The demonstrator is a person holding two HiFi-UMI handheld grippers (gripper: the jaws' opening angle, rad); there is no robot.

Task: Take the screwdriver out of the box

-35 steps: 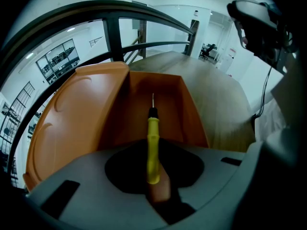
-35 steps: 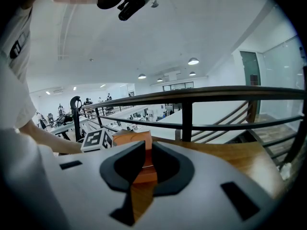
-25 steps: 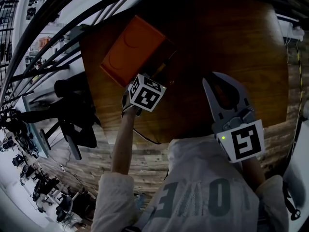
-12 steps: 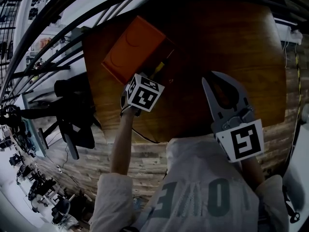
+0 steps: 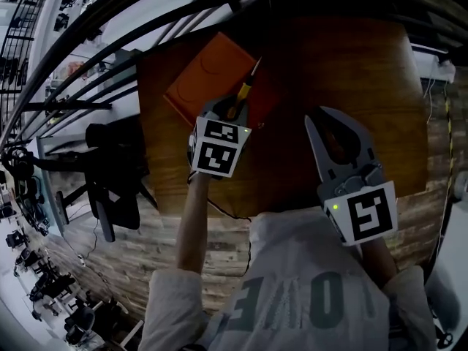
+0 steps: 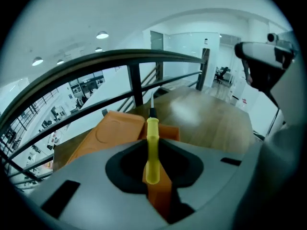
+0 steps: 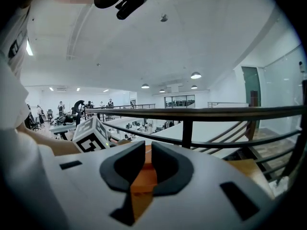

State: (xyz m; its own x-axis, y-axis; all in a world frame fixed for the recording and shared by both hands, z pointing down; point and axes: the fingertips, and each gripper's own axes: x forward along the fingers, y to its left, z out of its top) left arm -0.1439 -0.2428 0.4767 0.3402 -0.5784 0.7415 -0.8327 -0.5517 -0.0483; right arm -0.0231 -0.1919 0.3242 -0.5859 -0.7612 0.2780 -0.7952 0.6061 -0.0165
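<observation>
- Left gripper view: the left gripper (image 6: 152, 166) has its fingers clamped on the yellow handle of the screwdriver (image 6: 152, 140). Its long axis runs straight ahead along the fingers, with the shaft pointing away.
- Head view: the tool sits over the orange box (image 5: 207, 73), near its right edge (probably lifted clear, though this is hard to judge).
- The right gripper (image 5: 333, 134) hangs well apart over the surface (image 5: 351, 64), fingers narrow and empty.
- The inside of the box is hidden.
</observation>
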